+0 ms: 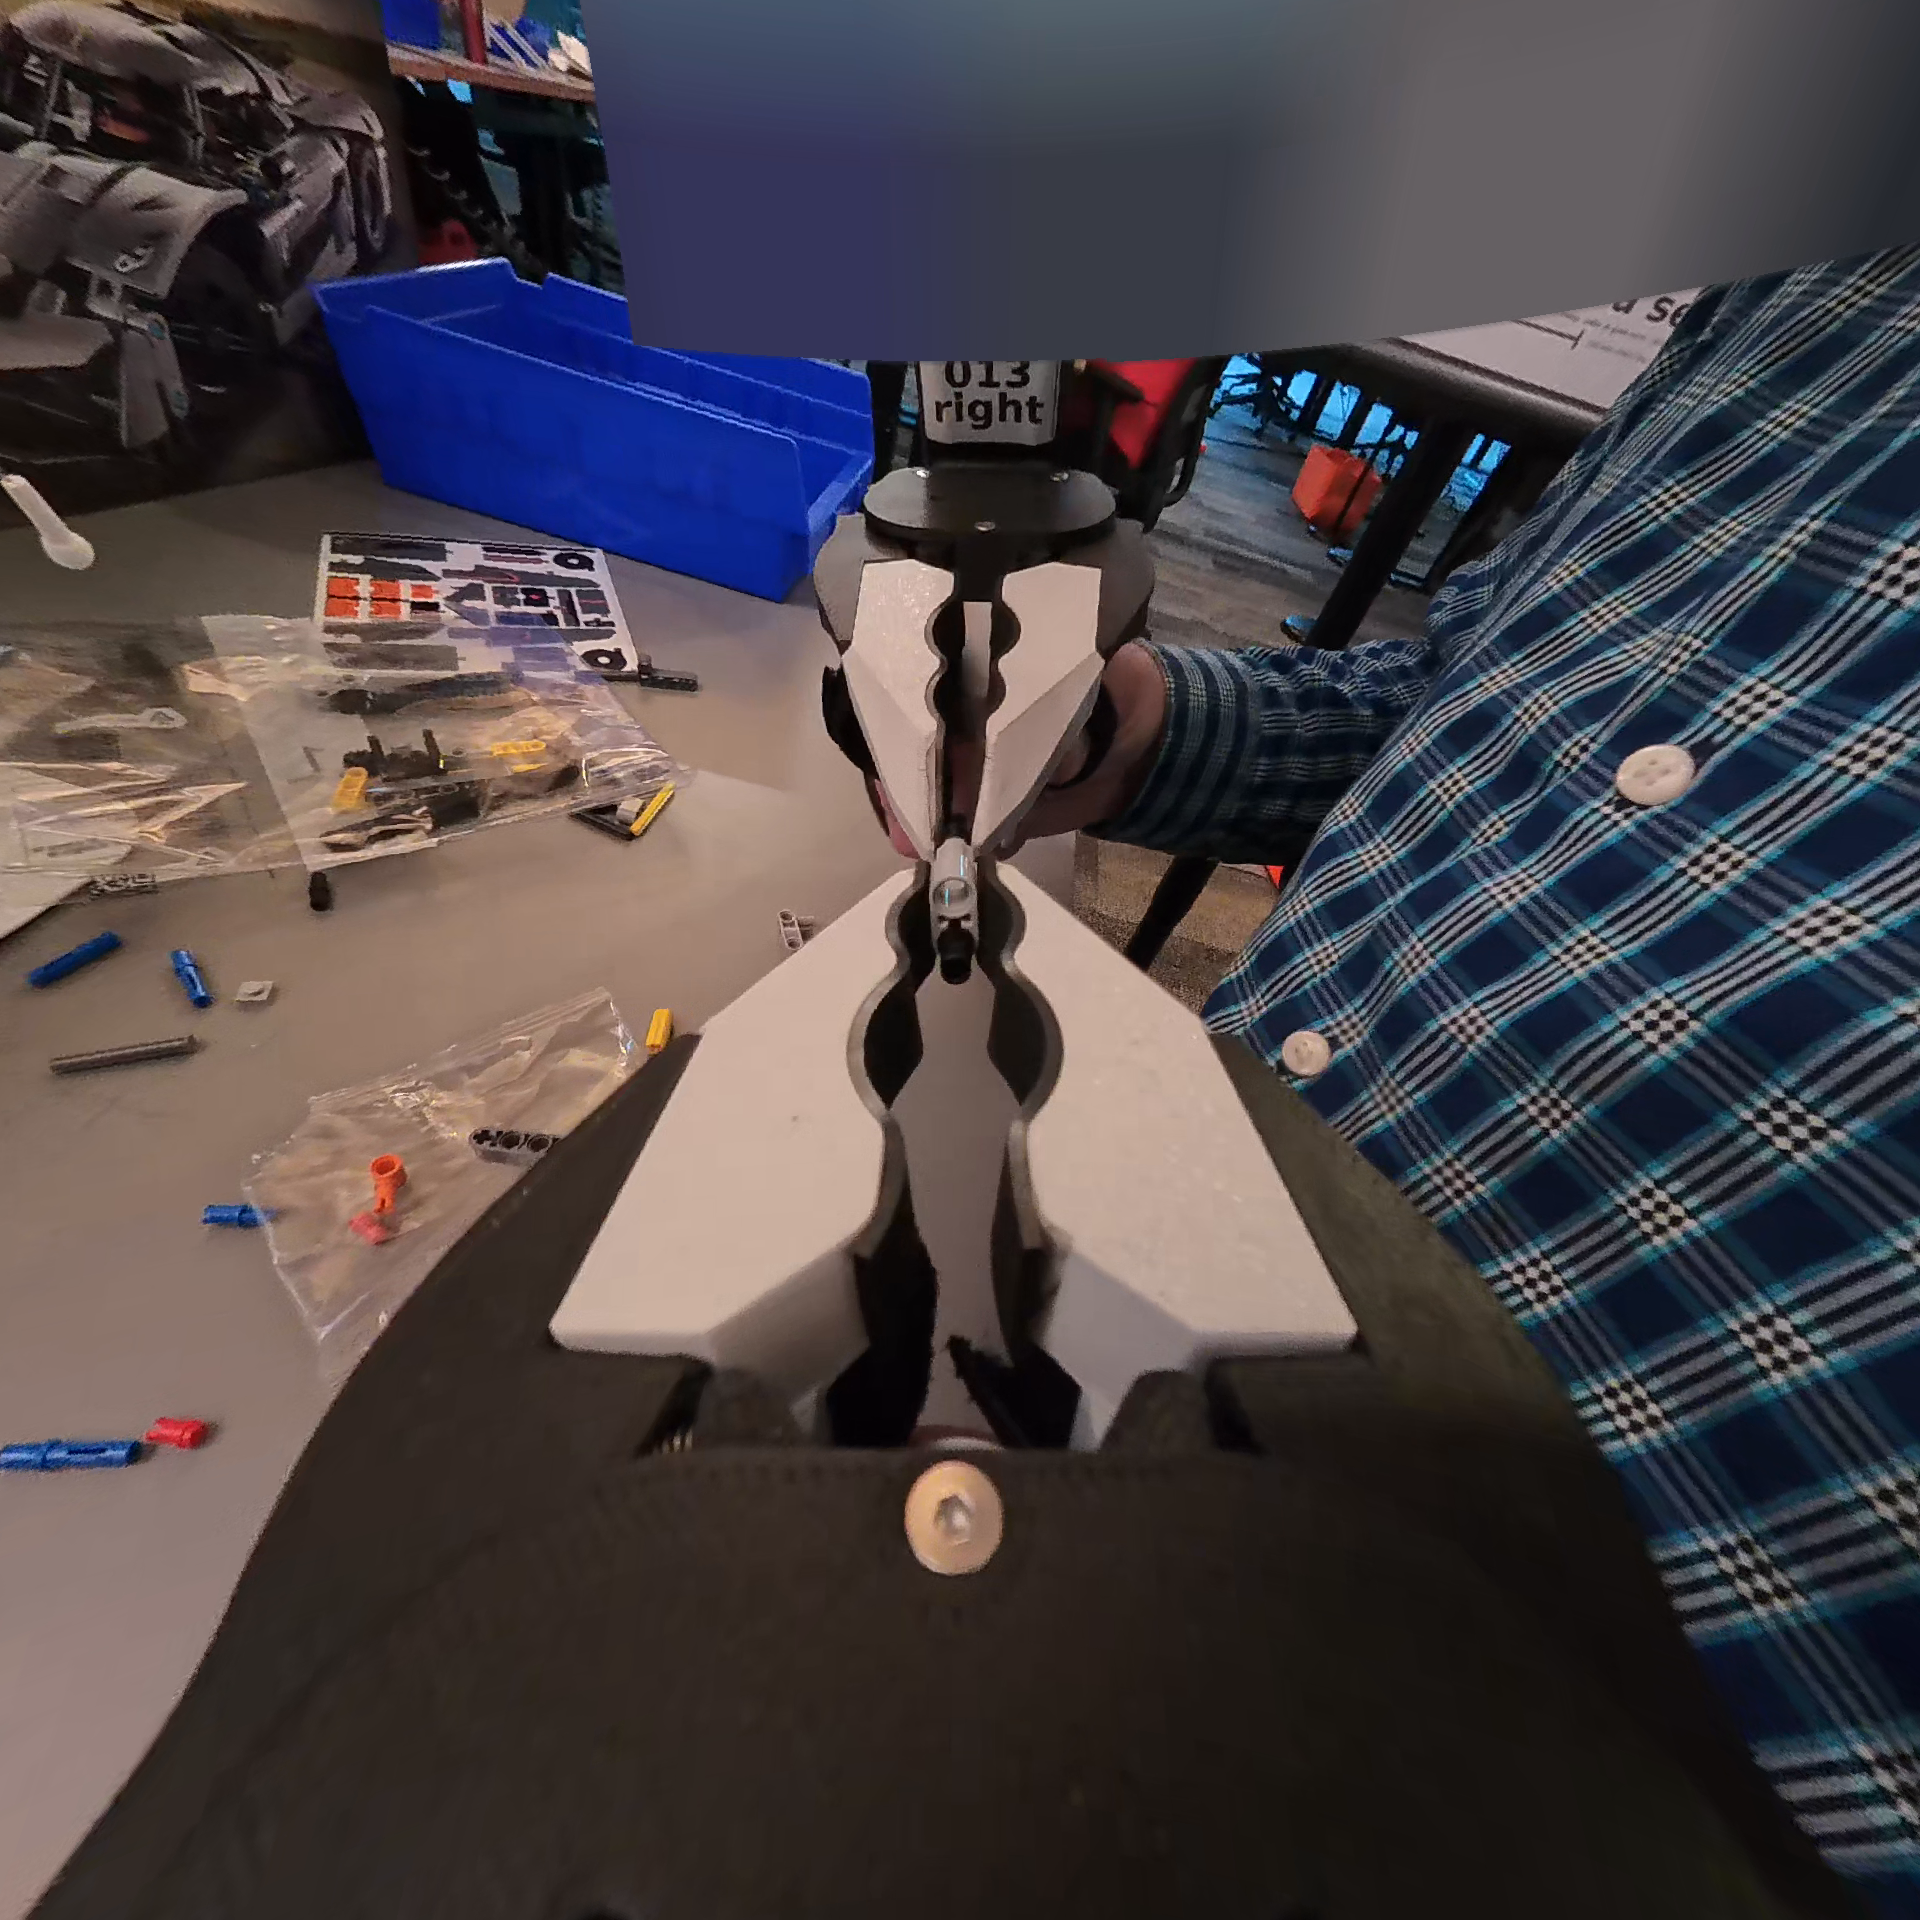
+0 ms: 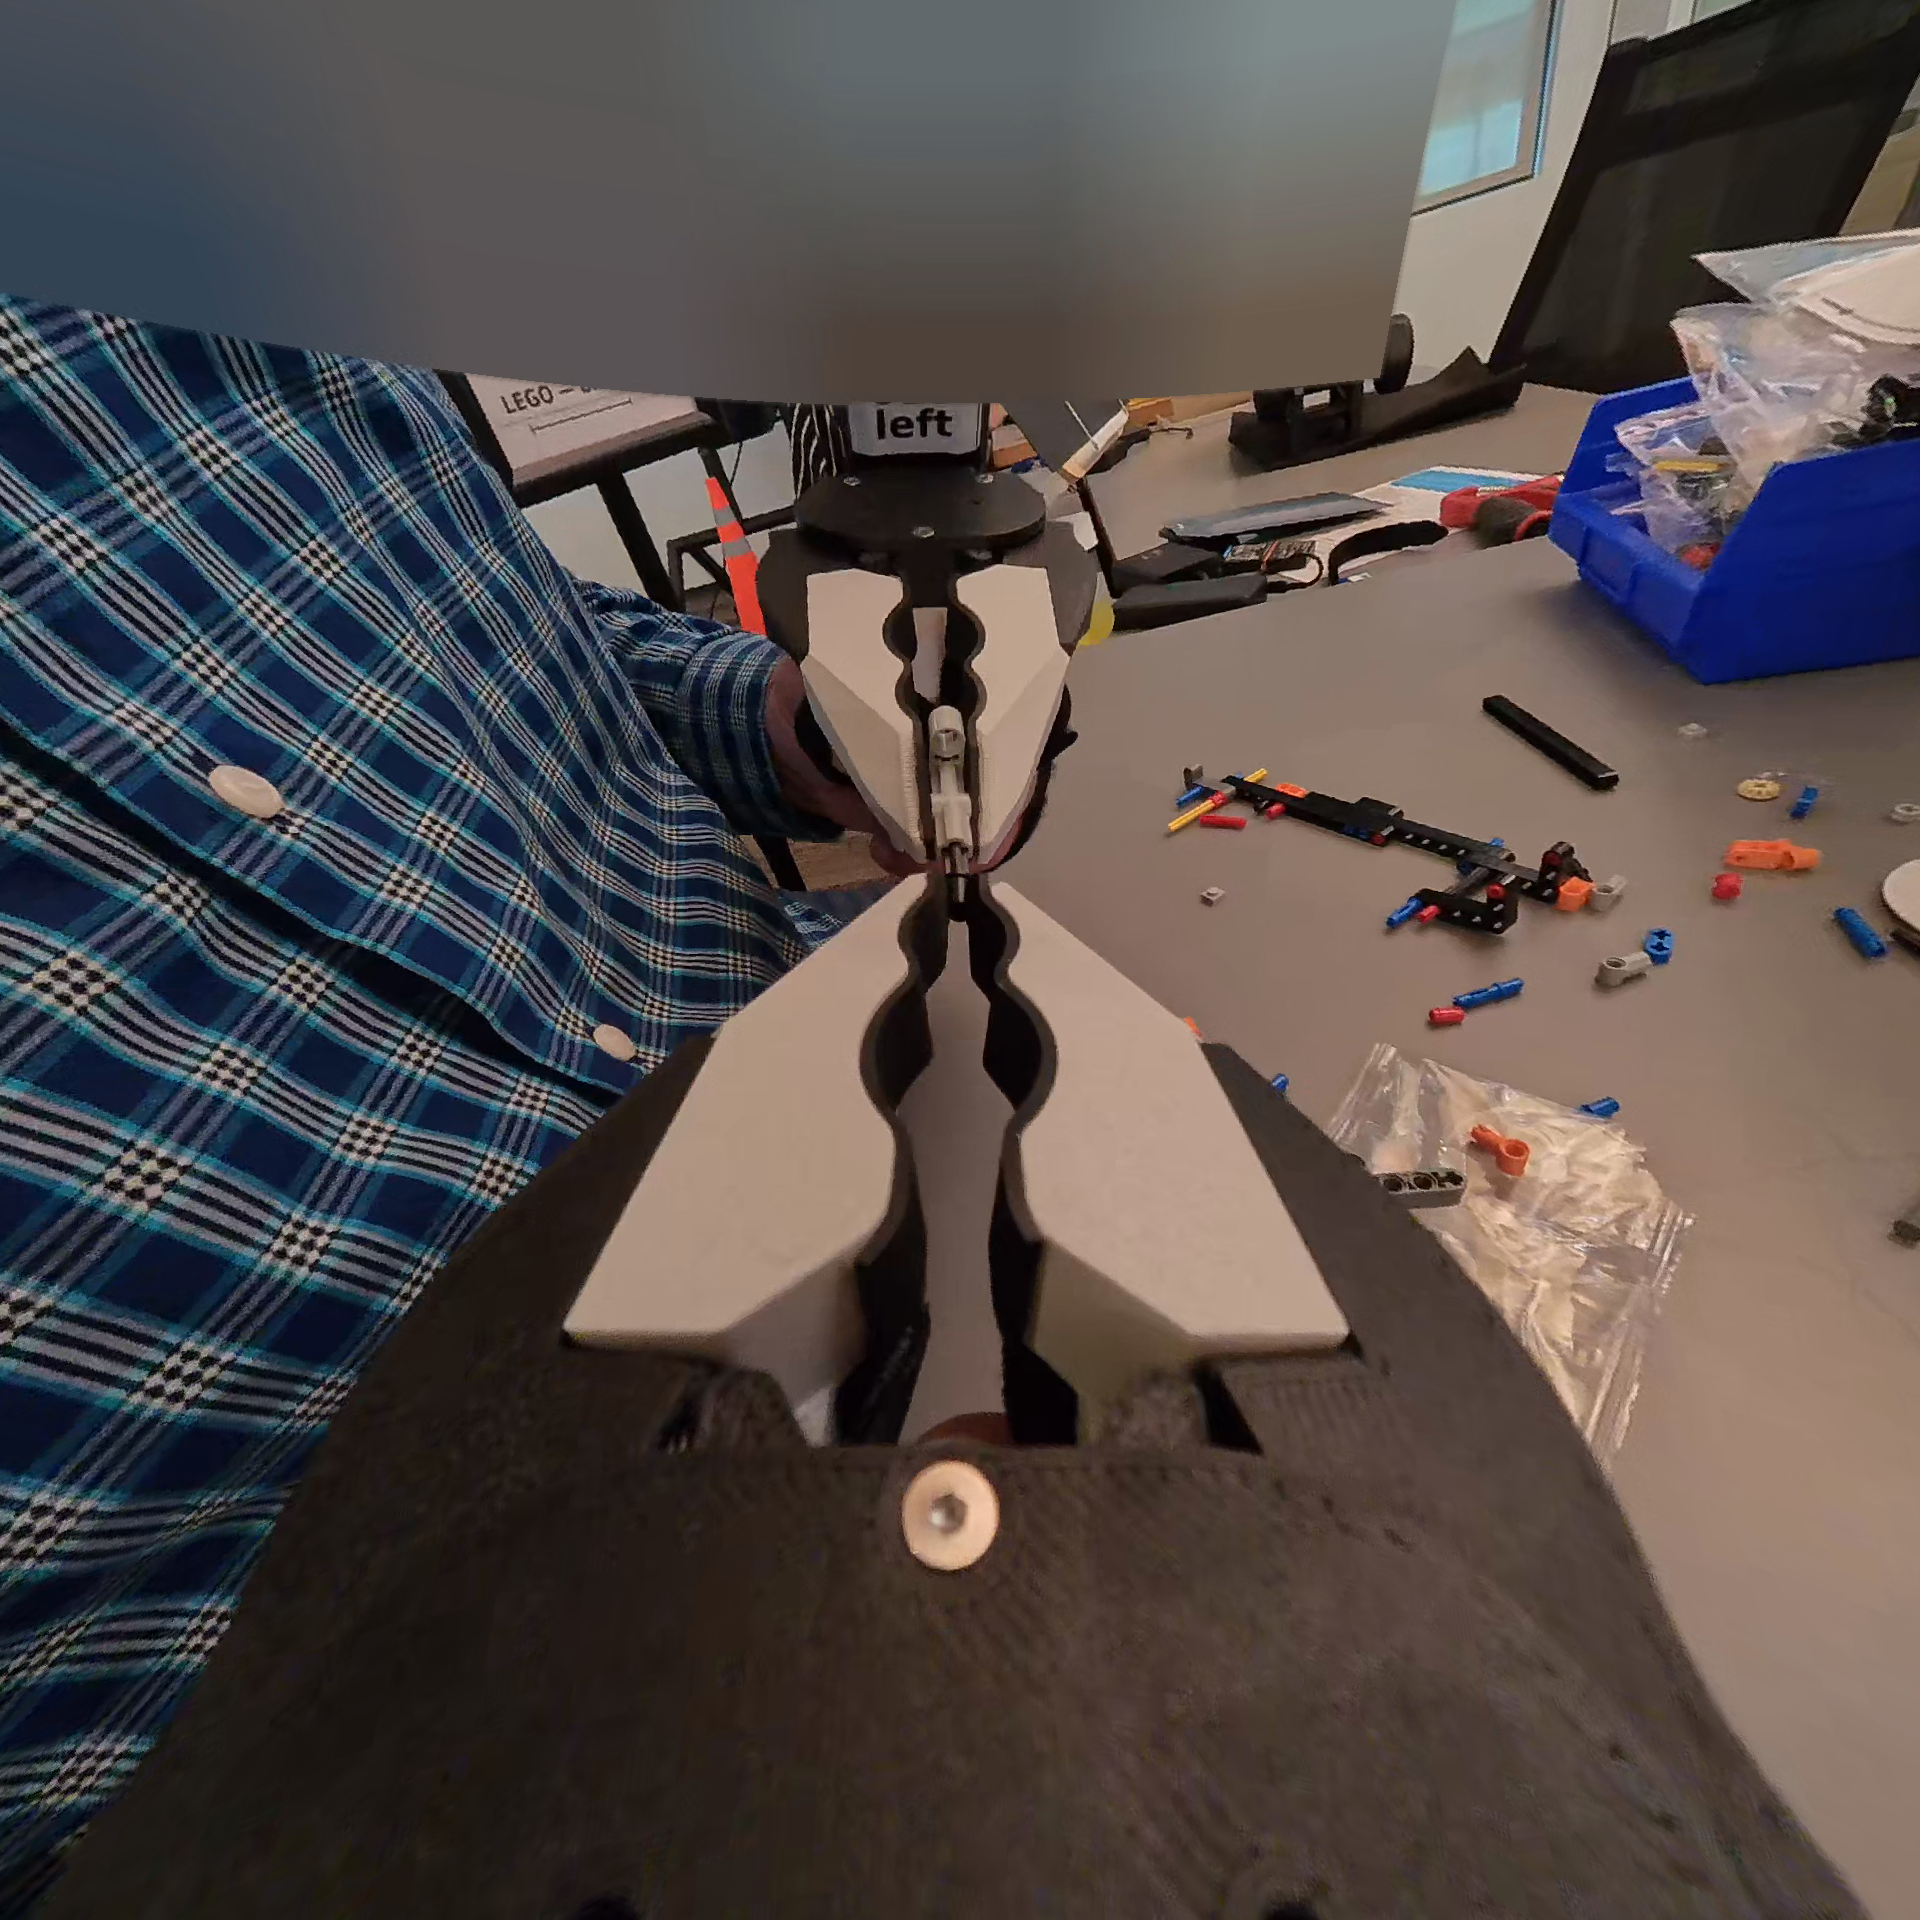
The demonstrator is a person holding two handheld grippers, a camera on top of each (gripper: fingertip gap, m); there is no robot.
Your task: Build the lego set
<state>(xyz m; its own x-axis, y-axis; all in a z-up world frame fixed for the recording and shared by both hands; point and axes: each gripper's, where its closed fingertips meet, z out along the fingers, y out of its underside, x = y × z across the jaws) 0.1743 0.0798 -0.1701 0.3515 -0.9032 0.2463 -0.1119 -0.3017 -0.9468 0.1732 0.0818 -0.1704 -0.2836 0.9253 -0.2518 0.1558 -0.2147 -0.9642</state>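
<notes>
My two grippers meet tip to tip in the air in front of a person's plaid shirt (image 1: 1610, 935). My left gripper (image 1: 954, 883) is shut on a small light grey connector (image 1: 952, 885) with a black pin end (image 1: 953, 951) lying in the jaw hollow. In the right wrist view the connector (image 2: 945, 774) lies lengthwise between the left gripper's (image 2: 951, 847) fingers. My right gripper (image 2: 954, 896) is shut on a thin dark pin (image 2: 954, 881) that touches the connector's end. It faces the left gripper in the left wrist view (image 1: 958, 826). A partly built black beam assembly (image 2: 1403, 831) lies on the grey table (image 2: 1351, 707).
A blue bin (image 1: 582, 416) stands at the back, with a sticker sheet (image 1: 468, 592) and clear bags of parts (image 1: 416, 748) before it. Loose blue, red and orange pins are scattered about. Another blue bin (image 2: 1766, 582) full of bags and a clear bag (image 2: 1507, 1174) lie to the right. Only a small space, under 4 cm, lies between the two pairs of fingers. Both grippers' tips are roughly 30 cm from the partly built black beam assembly (image 2: 1403, 831).
</notes>
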